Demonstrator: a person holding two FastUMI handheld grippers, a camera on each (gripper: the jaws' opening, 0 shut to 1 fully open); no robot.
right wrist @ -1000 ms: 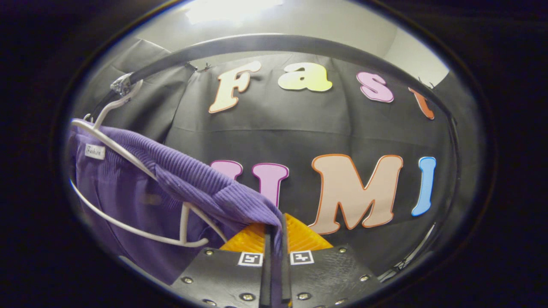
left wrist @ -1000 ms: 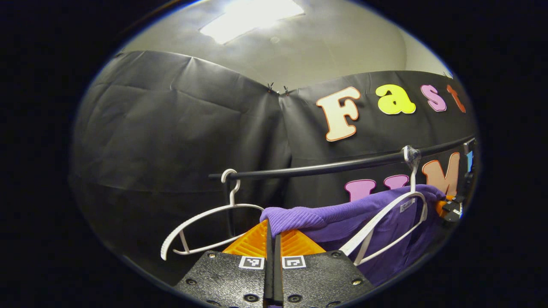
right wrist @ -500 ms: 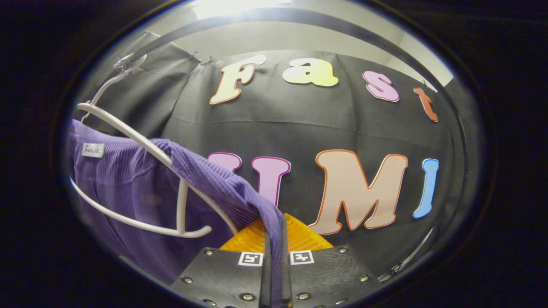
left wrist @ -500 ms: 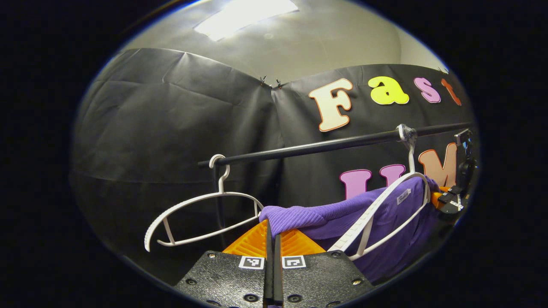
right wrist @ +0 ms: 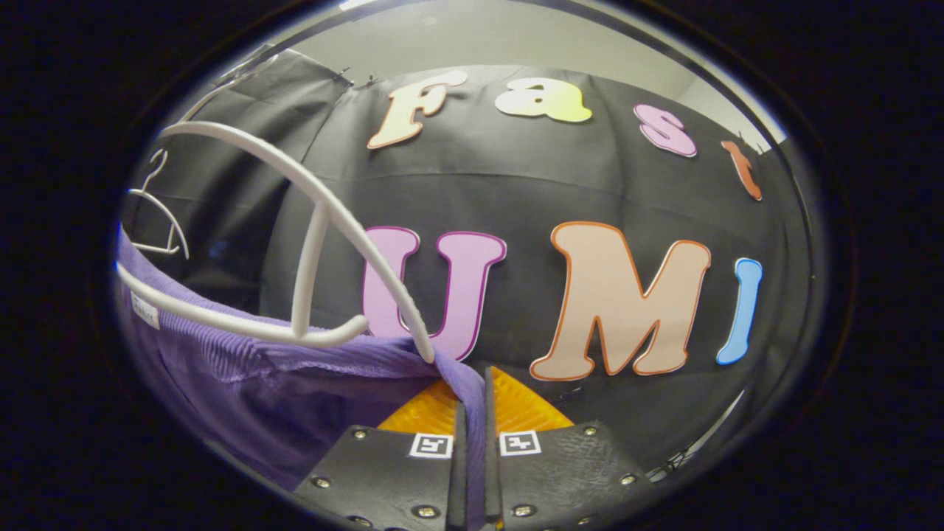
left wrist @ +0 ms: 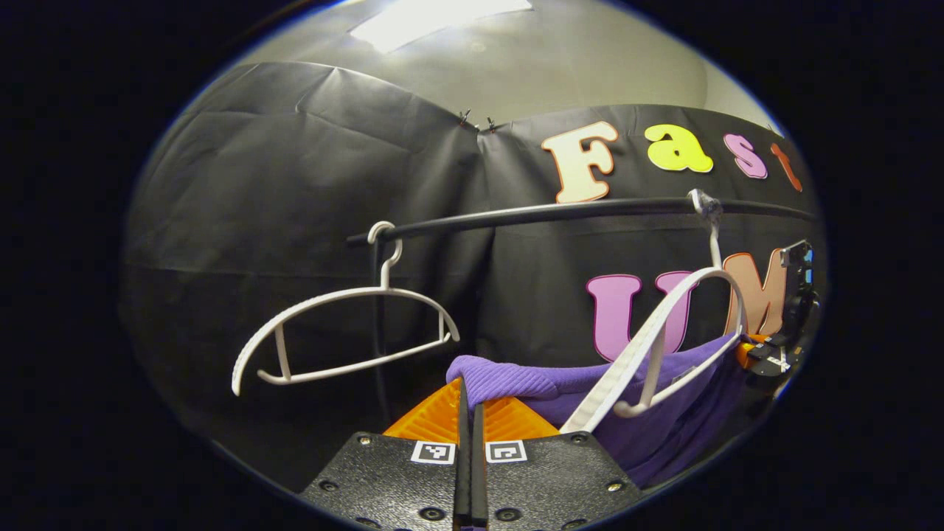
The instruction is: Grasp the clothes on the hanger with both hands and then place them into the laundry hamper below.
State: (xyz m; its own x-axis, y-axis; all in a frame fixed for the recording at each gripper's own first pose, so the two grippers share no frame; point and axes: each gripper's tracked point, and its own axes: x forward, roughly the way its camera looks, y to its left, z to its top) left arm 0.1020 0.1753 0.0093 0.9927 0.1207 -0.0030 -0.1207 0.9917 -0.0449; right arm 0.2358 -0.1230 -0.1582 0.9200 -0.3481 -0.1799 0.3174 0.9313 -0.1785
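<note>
Garment [left wrist: 509,380] pinched between both tongs

purple garment [left wrist: 664,398] running off the lower edge, its hem unseen, small fabric label [right wrist: 144,310] too tiny to read, far gripper [left wrist: 771,358] cropped at the rim

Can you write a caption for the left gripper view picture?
Left gripper pinches a purple sweater below its white hanger on the black rail.

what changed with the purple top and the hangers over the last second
The purple top has been pulled down off its hanger, whose shoulders now stand bare above the cloth. Both grippers, left and right, stay shut on the top. The empty hanger still hangs on the rail.
</note>
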